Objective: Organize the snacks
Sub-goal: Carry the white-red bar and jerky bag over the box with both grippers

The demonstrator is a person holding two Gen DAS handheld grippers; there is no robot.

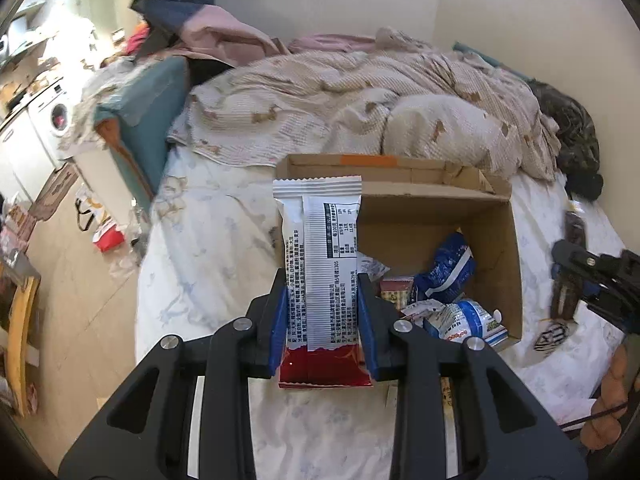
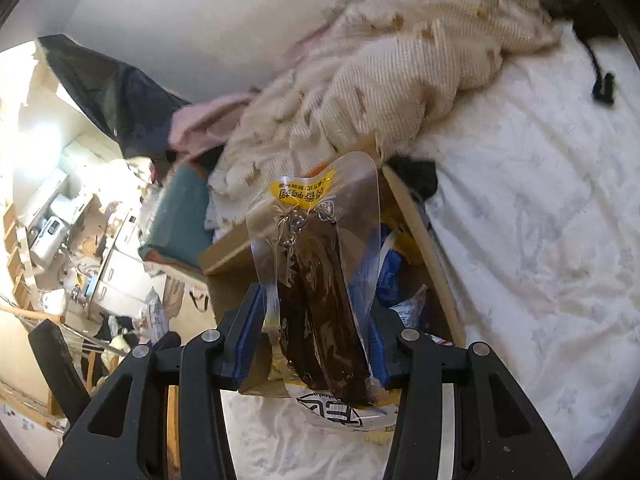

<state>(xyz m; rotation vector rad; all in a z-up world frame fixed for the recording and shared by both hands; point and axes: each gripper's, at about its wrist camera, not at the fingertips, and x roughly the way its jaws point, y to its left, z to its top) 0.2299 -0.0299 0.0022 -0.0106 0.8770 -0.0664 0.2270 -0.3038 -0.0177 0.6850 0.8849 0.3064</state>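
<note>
My left gripper (image 1: 322,292) is shut on a white and red snack packet (image 1: 320,248), which stands upright between the blue pads in front of an open cardboard box (image 1: 496,240) on the bed. Several blue and white snack packs (image 1: 448,268) lie inside the box. My right gripper (image 2: 316,312) is shut on a clear pouch of dark brown meat with a yellow label (image 2: 316,272), held above the same cardboard box (image 2: 228,252). The right gripper (image 1: 592,276) with its pouch also shows at the right edge of the left wrist view.
The box sits on a white patterned bedsheet (image 1: 208,264) with a bunched beige quilt (image 1: 360,100) behind it. A teal cushion (image 1: 148,120) leans at the bed's left edge. Cluttered floor and a washing machine (image 1: 52,116) lie left of the bed.
</note>
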